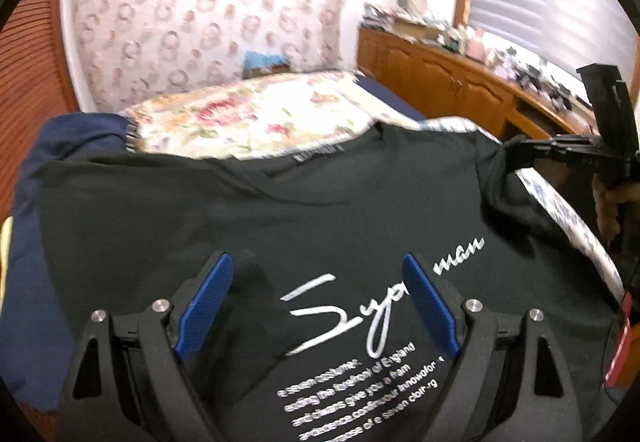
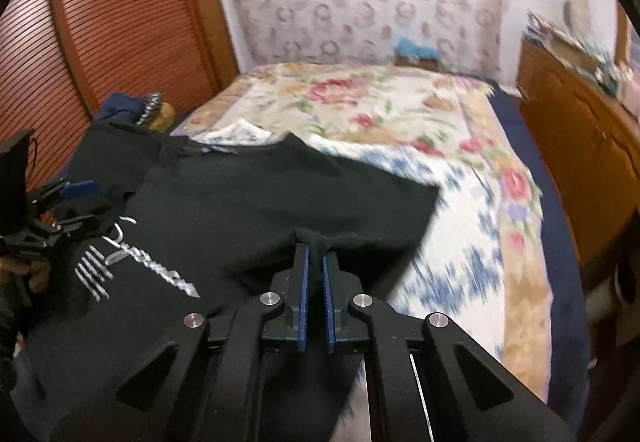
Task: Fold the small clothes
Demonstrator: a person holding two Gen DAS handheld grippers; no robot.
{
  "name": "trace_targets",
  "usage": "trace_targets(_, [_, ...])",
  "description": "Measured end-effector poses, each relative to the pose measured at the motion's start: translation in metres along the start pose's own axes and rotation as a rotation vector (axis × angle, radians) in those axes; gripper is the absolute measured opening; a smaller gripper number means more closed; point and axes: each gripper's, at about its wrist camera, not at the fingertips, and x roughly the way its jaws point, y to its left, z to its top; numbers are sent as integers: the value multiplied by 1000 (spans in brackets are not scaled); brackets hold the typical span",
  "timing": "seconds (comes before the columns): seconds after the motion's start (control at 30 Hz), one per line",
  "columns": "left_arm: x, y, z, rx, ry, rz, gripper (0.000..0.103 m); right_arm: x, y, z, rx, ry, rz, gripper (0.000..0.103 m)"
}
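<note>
We have the black T-shirt (image 1: 280,210) spread print-up on the bed (image 2: 400,114), on top of the floral quilt (image 2: 460,178), with its collar toward the far wall. Our right tool (image 2: 314,254) is pressed together and pinching a bunch of the shirt's fabric at the edge beside its right sleeve. Our left tool (image 1: 316,306) hangs spread wide above the white lettering on the shirt's chest, with nothing between its blue pads (image 1: 206,306).

From here we judge the main risk to be a lopsided fold. Only one side of the shirt is gripped, so if we lift or drag with the right tool alone, the free side may slide across the quilt and the chest may wrinkle. The pinch looks like a small gathered tuck, not a flat edge, so it could slip out or carry a crease into the fold. The left tool, spread above the print, could also catch a second layer if it closes too deep.
</note>
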Motion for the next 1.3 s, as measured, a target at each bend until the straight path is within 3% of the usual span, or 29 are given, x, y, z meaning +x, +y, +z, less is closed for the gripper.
trace_targets(0.23, [-20, 17, 8, -46, -86, 26, 87, 39, 36, 38, -86, 4, 76, 4])
trace_targets(0.27, [-21, 18, 9, -48, -91, 29, 87, 42, 38, 42, -83, 0, 82, 7])
trace_targets(0.33, [-22, 19, 9, -48, -101, 38, 87, 48, 40, 47, -68, -3, 80, 27])
trace_targets(0.43, [-23, 17, 10, -47, -107, 39, 87, 47, 37, 49, -49, -27, 68, 33])
trace_targets(0.53, [-23, 18, 11, -49, -111, 38, 87, 42, 31, 43, -27, -27, 48, 34])
trace_targets(0.77, [-25, 24, 12, -56, -110, 38, 87, 45, 18, 9, -12, 72, -5, 34])
trace_targets(1.03, [-28, 45, 10, -108, -99, 58, 87, 77, 18, -4, 61, 177, 30, 34])
trace_targets(1.3, [-38, 81, 12, -145, -107, 111, 87, 90, 45, 10, 47, 170, 155, 34])
